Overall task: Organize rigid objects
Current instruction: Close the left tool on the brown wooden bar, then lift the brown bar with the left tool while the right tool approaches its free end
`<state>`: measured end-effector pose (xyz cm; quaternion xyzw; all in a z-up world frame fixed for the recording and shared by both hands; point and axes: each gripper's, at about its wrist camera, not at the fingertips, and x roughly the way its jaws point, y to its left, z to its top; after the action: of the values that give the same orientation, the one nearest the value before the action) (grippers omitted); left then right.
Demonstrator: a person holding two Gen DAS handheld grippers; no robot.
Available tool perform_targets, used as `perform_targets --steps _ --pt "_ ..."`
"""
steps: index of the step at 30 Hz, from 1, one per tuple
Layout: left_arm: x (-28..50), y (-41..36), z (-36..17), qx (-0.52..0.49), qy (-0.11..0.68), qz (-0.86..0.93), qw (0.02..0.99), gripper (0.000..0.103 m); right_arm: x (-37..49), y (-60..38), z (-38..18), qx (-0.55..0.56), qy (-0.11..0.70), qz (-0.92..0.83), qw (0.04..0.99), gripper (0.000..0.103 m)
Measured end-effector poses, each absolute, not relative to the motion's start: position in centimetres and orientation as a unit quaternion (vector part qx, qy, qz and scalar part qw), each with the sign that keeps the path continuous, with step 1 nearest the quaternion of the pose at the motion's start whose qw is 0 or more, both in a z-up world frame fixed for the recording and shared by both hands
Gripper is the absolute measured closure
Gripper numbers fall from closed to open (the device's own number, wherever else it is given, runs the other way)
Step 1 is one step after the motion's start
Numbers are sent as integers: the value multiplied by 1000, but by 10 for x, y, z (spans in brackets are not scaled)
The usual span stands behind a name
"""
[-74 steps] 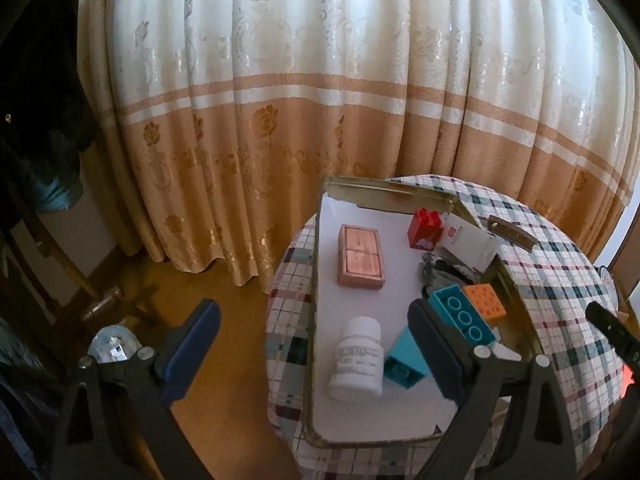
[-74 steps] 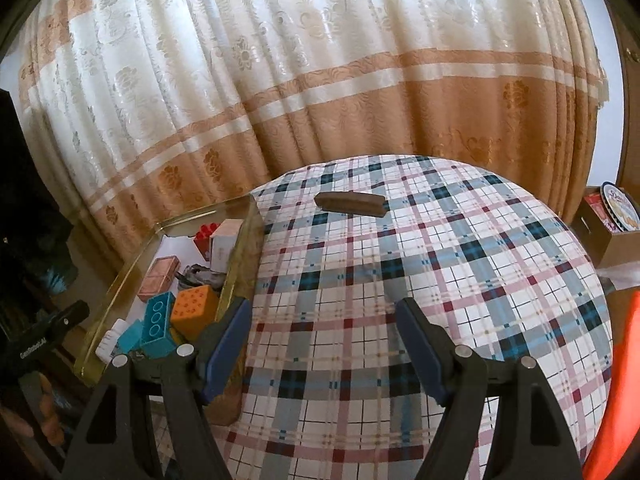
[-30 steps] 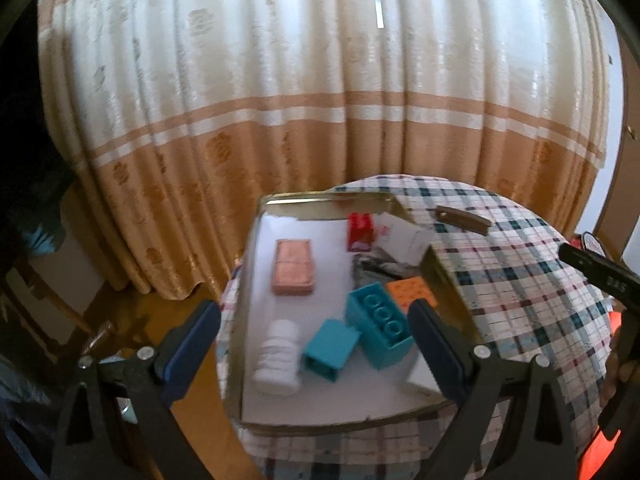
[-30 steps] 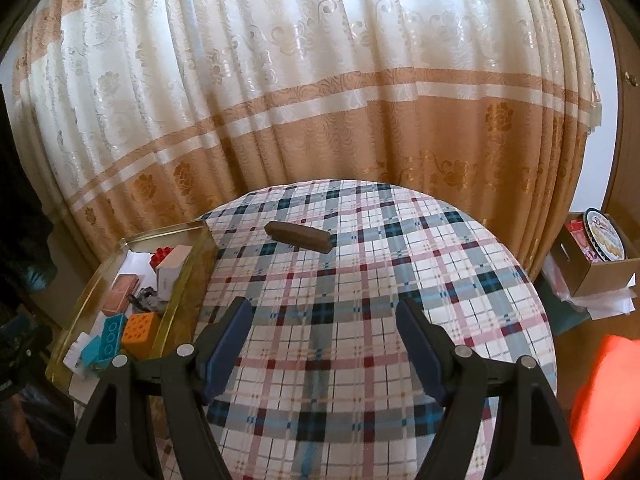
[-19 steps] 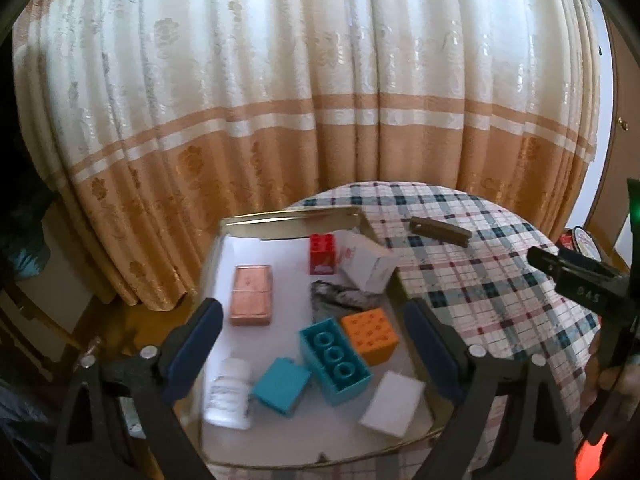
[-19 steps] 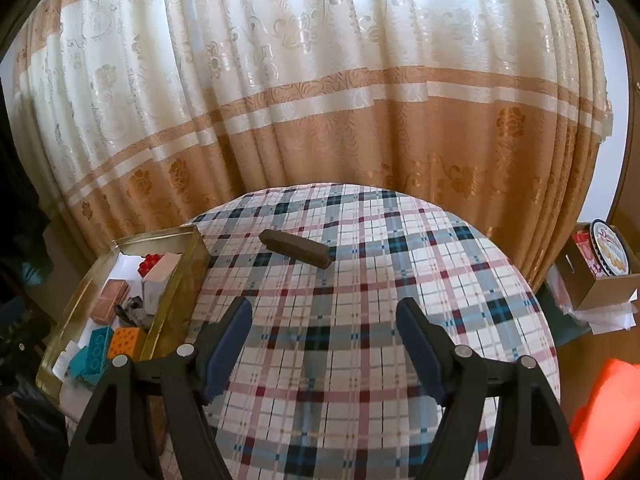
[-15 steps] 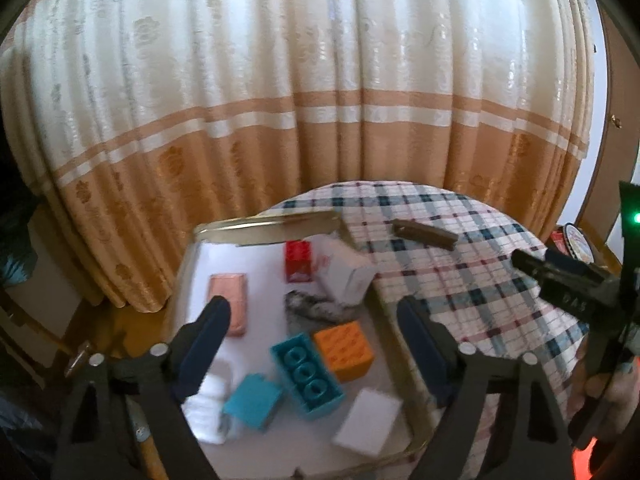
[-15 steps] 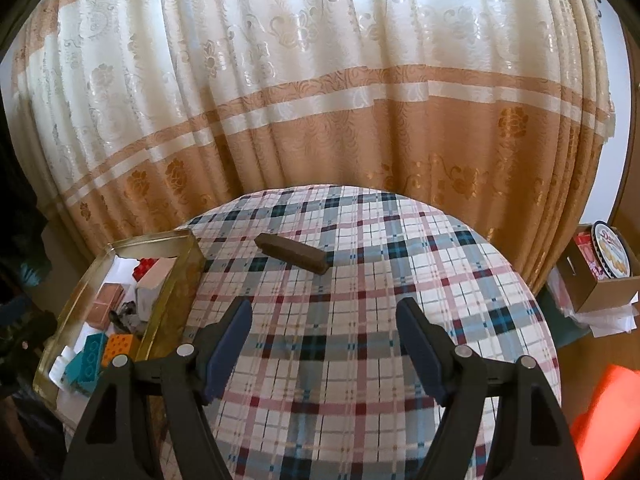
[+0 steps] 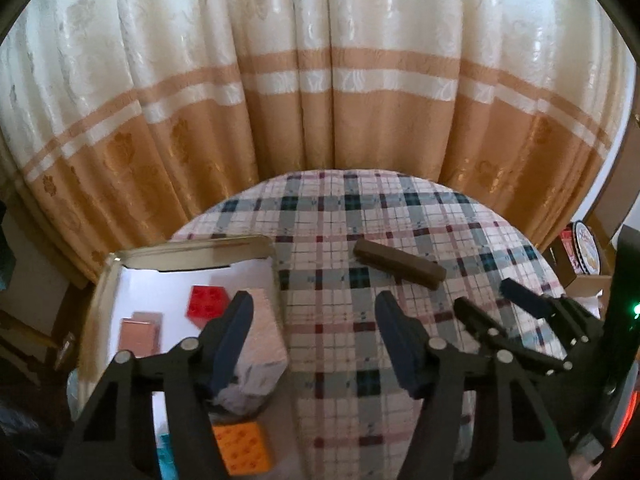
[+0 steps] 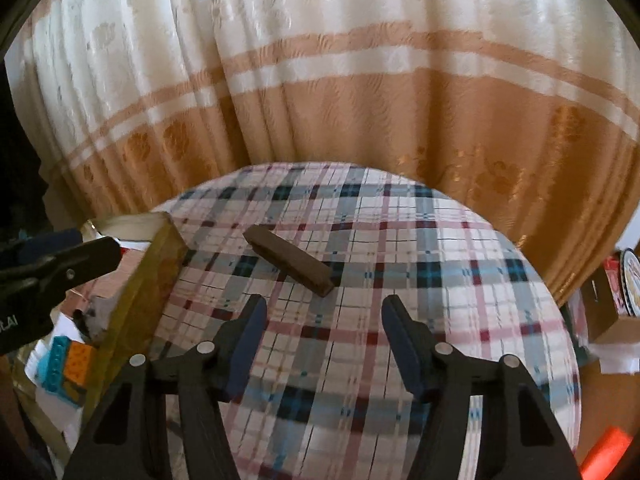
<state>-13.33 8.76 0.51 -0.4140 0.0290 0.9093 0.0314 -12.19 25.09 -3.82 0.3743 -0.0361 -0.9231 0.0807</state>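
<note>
Just beyond the open, empty right hand-held gripper (image 10: 323, 310) lies the brown bar (image 10: 289, 260).

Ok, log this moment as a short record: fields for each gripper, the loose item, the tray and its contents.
left gripper: open, empty, above the tray's right wall
right gripper: open, empty, above the cloth, brown bar just ahead
loose item: brown bar lying flat on the plaid tablecloth, outside the tray
tray: gold-walled, at the table's left side
tray contents: red block, pink box, white box, orange block, blue block
</note>
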Motion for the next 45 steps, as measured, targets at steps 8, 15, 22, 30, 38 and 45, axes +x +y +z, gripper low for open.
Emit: perform_targets --steps 8,15,22,30,38,45 --pt "-180 96 -9 -445 -15 895 0 39 -166 247 -61 427 -21 -897 114 53" --pt "-222 110 -35 -498 -48 866 -4 37 -185 243 -69 443 -27 -885 138 53" --pt "-238 122 -54 -526 -62 848 -10 47 -185 243 -72 434 -18 -890 141 68" --pt "-251 128 -59 -534 -76 842 -9 47 -180 247 -73 432 -29 -887 161 85" --pt "-242 148 -54 -515 -27 856 35 87 -165 241 -73 436 -36 -879 190 91" --pt "-234 138 -54 -511 -43 857 56 101 -154 239 -74 436 -44 -878 190 102"
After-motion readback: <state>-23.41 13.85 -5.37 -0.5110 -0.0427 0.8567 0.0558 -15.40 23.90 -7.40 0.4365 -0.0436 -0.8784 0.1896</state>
